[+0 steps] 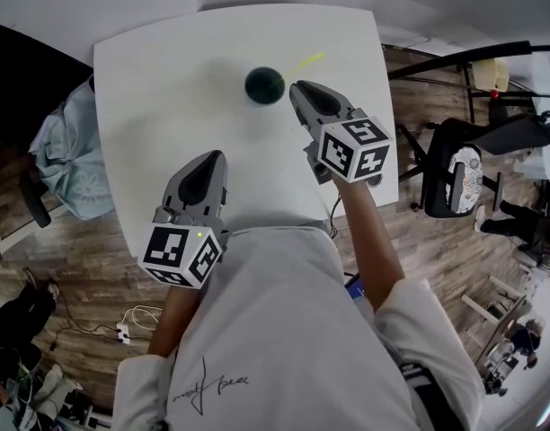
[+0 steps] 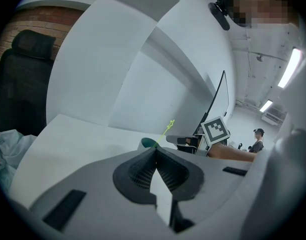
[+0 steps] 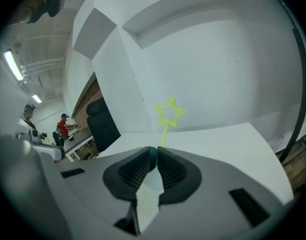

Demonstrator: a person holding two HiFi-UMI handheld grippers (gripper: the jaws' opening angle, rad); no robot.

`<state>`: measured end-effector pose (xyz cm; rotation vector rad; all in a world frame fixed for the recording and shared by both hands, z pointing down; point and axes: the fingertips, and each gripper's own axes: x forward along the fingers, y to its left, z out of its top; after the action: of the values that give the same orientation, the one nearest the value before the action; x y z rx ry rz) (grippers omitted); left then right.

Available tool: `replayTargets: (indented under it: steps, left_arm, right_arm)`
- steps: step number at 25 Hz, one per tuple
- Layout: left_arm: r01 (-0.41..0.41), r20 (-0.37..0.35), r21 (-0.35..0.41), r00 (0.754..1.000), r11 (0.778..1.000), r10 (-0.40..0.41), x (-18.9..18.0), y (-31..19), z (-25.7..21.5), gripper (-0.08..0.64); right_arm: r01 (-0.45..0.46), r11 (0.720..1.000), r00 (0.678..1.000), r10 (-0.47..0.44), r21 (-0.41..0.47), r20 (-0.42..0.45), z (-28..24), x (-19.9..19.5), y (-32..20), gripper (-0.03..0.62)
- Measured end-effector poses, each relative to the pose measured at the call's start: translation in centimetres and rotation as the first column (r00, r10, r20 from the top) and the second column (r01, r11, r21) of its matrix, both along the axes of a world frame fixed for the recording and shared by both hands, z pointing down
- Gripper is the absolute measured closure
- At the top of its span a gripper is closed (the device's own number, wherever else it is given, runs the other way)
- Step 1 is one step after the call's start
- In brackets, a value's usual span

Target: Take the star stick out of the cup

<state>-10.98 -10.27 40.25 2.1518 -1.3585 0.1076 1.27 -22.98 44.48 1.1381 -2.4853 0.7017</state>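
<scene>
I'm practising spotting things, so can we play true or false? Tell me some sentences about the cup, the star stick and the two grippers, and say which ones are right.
1. The star stick is standing in the cup. True.
2. The cup is red. False: it is dark green.
3. The left gripper has its jaws together with nothing between them. True.
4. The left gripper is closer to the cup than the right gripper. False: the right gripper's tip is next to the cup, while the left one is back near the person.
5. The cup sits on a white table. True.
</scene>
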Motion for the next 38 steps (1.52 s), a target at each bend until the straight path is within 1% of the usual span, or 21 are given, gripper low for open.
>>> replayTargets:
  steps: [20,38]
  left_arm:
    - [0.021,0.000,-0.036,1.000,0.999,-0.021,-0.8,-0.7,1.1,0.552]
    - [0.026,-0.003,-0.049,1.000,0.998,-0.026,-1.0,-0.9,1.5,0.552]
  right_arm:
    - [-0.025,0.999,1.000,0.025,-0.039,0.007,1.7,-0.4,-2.2,0.552]
    - [-0.011,0.999,1.000,0.011,-0.035,0.017,1.7,-0.9,-2.4,0.563]
